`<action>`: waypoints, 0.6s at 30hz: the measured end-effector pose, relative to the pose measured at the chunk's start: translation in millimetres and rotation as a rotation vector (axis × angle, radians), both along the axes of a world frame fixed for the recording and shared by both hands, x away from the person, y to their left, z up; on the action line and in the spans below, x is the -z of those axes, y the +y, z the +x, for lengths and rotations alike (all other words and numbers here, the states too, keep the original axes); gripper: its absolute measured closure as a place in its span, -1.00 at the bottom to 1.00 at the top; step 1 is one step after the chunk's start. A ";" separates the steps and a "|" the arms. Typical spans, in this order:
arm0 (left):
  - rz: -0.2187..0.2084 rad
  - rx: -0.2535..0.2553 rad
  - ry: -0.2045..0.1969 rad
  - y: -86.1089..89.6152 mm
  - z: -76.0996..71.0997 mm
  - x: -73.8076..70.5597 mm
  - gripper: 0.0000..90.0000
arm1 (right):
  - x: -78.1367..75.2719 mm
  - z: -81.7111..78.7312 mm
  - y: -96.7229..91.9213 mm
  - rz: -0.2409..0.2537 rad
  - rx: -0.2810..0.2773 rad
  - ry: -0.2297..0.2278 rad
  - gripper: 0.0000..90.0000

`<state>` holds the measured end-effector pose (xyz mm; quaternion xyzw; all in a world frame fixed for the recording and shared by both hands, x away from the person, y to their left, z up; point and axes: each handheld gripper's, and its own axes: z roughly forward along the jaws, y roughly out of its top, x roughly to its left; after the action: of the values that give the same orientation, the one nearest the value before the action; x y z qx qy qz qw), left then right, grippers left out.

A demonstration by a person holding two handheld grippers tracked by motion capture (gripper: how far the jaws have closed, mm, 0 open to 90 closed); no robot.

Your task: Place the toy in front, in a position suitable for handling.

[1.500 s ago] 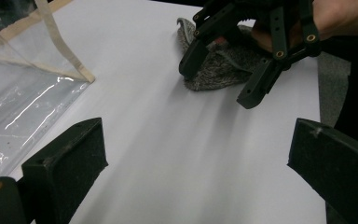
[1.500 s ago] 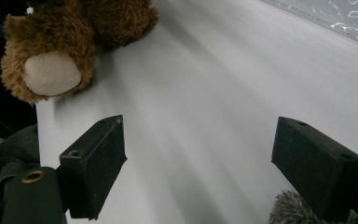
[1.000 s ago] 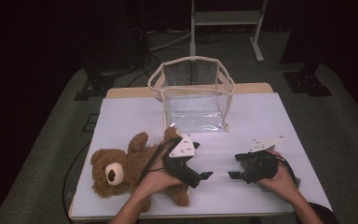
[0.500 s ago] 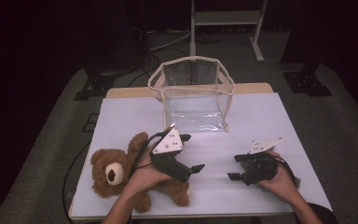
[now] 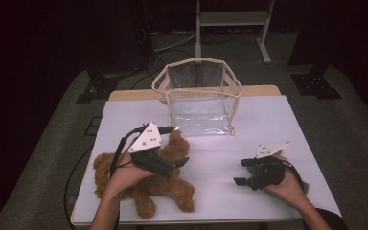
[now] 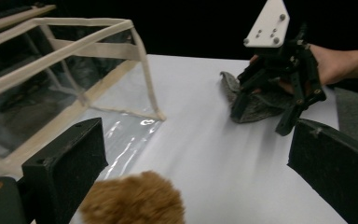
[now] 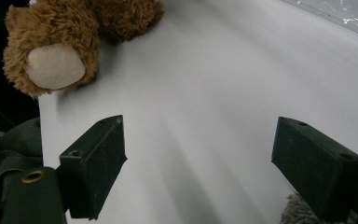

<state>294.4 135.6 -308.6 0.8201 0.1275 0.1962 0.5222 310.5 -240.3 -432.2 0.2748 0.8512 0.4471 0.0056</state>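
Observation:
A brown teddy bear (image 5: 146, 184) lies at the table's front left, a cream-padded paw (image 7: 56, 65) turned toward my right gripper. My left gripper (image 5: 178, 146) hovers over the bear's upper part, open, with a tuft of brown fur (image 6: 135, 200) low between its jaws. A clear bag with cream trim (image 5: 199, 96) stands open-topped at the back centre, just beyond that gripper. My right gripper (image 5: 242, 172) rests open at the front right, with only bare table between its jaws. A grey cloth (image 6: 256, 105) lies under the right hand.
A white sheet covers the table (image 5: 268, 124). A white metal stand (image 5: 230, 19) rises behind the table, and cables cross the dark floor. The bag's clear wall (image 6: 51, 93) is close on the left gripper's left side.
My left gripper has moved left and away from me over the bear. The bear has shifted under the hand, and its face no longer shows. The right gripper has stayed put.

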 end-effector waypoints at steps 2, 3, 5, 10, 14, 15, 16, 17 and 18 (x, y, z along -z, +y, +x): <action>-0.003 -0.003 -0.001 10.1 2.8 -0.5 -0.93 | 0.1 -0.2 0.4 0.002 -0.002 0.002 -0.64; -0.002 -0.007 0.000 13.2 3.9 -0.2 -0.93 | 0.2 -0.1 0.5 0.002 -0.004 0.001 -0.64; -0.004 -0.007 0.002 16.2 5.2 0.1 -0.93 | 0.4 -0.1 0.6 0.003 -0.006 0.000 -0.64; -0.018 -0.013 0.001 31.1 9.5 0.8 -0.93 | 0.4 -0.3 1.5 0.007 -0.015 0.004 -0.64; -0.013 -0.033 0.003 41.0 13.0 2.3 -0.91 | 1.2 -0.8 3.4 -0.001 -0.022 0.008 -0.64; -0.019 -0.048 0.003 46.4 15.4 3.6 -0.91 | 1.5 -0.9 3.9 -0.003 -0.024 0.008 -0.64; -0.019 -0.048 0.003 46.4 15.4 3.6 -0.91 | 1.5 -0.9 3.9 -0.003 -0.024 0.008 -0.64; -0.017 -0.054 0.004 49.2 16.9 4.3 -0.90 | 1.9 -1.0 4.6 -0.007 -0.027 0.009 -0.64; -0.012 -0.075 0.003 55.1 19.7 6.6 -0.90 | 2.1 -1.0 4.8 -0.008 -0.028 0.007 -0.64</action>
<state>314.1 190.7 -315.2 0.8118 0.1600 0.2136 0.5193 309.5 -235.5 -434.3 0.2644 0.8567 0.4429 -0.0027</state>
